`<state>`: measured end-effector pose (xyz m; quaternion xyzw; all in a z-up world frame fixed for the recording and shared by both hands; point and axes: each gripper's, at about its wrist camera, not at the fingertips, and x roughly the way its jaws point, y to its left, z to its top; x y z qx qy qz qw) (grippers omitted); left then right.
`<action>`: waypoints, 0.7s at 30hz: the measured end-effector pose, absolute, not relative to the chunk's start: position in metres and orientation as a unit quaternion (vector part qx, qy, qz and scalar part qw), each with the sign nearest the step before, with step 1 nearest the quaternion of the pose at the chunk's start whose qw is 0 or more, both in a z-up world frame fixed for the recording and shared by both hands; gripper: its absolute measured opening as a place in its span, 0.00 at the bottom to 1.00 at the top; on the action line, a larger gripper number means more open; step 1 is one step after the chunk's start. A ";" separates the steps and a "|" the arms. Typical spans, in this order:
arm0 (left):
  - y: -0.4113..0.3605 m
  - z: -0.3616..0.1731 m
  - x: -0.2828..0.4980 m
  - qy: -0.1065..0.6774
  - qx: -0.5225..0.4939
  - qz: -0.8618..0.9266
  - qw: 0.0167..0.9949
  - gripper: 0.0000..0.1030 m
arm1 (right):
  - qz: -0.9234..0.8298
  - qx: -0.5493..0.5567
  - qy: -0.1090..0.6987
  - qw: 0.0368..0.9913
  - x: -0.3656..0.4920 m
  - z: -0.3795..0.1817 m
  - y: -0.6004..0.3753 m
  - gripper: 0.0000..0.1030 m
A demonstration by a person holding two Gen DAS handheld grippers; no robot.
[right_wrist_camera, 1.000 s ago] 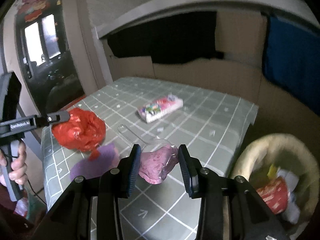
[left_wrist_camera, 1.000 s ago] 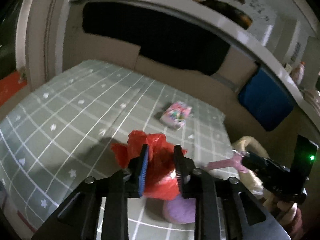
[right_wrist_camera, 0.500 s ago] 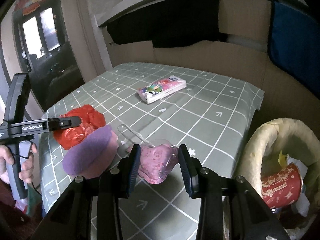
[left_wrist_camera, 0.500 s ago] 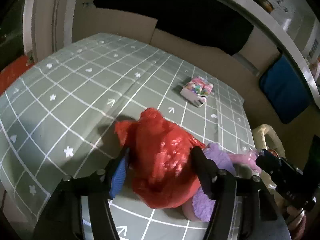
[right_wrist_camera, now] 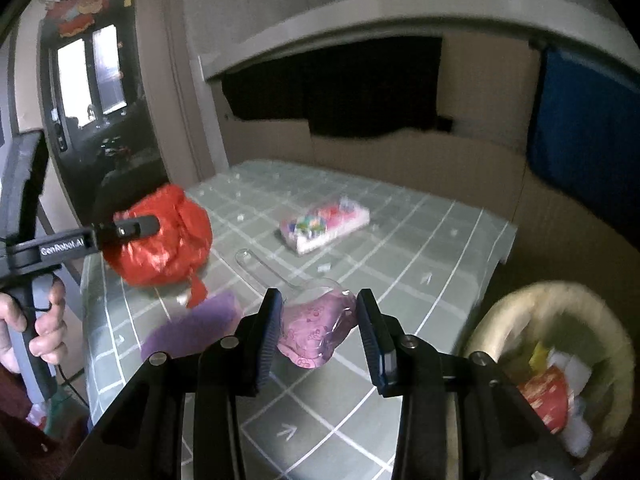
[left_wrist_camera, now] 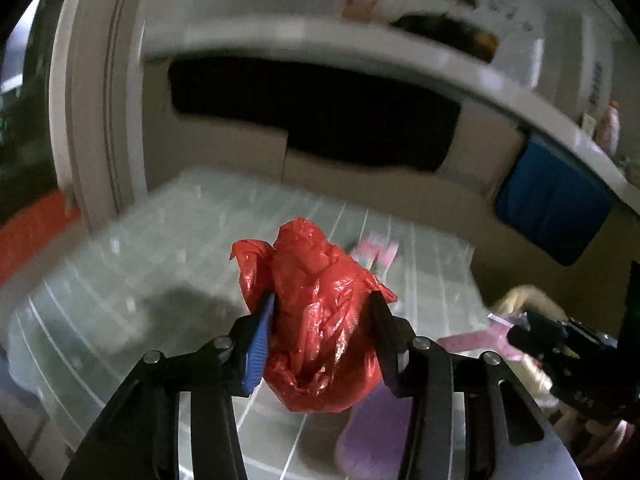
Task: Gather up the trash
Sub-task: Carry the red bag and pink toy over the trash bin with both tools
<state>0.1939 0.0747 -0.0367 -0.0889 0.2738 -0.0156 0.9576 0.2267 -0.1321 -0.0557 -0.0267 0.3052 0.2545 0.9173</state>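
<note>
Over table (right_wrist_camera: 420, 264) | left fingers (left_wrist_camera: 320, 320) grip one red bag (left_wrist_camera: 320, 320) | right fingers (right_wrist_camera: 318, 324) pinch one pink wrapper (right_wrist_camera: 316, 332)

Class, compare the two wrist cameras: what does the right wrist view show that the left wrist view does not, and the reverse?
Only the right wrist view shows the contents of the basket, a red cup among them, and the hand holding the left gripper.

Only the left wrist view shows both left pads against the red bag.

Both show the bag, the purple pad, the colourful packet and the checked table.

Grid tbl (right_wrist_camera: 440, 248): purple pad (right_wrist_camera: 192, 328), tissue pk (right_wrist_camera: 324, 226)
</note>
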 end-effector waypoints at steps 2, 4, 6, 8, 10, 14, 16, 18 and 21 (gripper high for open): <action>0.059 -0.014 0.189 0.235 -0.063 -0.020 0.970 0.45 | 0.254 -0.029 0.291 0.922 0.226 -0.043 -0.135 0.35; 0.042 0.005 0.183 0.202 -0.042 -0.032 0.978 0.45 | 0.244 -0.035 0.270 0.931 0.226 -0.027 -0.141 0.35; 0.030 0.017 0.181 0.186 -0.037 -0.046 0.981 0.45 | 0.237 -0.034 0.254 0.937 0.225 -0.013 -0.149 0.35; 0.015 0.028 0.181 0.175 -0.034 -0.067 0.982 0.45 | 0.225 -0.032 0.236 0.945 0.223 0.001 -0.161 0.35; 0.000 0.034 0.183 0.170 -0.031 -0.088 0.981 0.45 | 0.212 -0.033 0.220 0.952 0.220 0.013 -0.174 0.35; -0.027 0.039 0.192 0.172 -0.032 -0.129 0.976 0.45 | 0.185 -0.035 0.203 0.961 0.212 0.026 -0.200 0.35; -0.046 0.039 0.197 0.182 -0.035 -0.154 0.971 0.45 | 0.168 -0.035 0.197 0.965 0.208 0.028 -0.215 0.35; -0.063 0.036 0.204 0.194 -0.037 -0.175 0.964 0.45 | 0.156 -0.033 0.195 0.968 0.204 0.030 -0.228 0.35; -0.089 0.026 0.212 0.212 -0.036 -0.205 0.955 0.45 | 0.132 -0.026 0.196 0.971 0.200 0.029 -0.252 0.35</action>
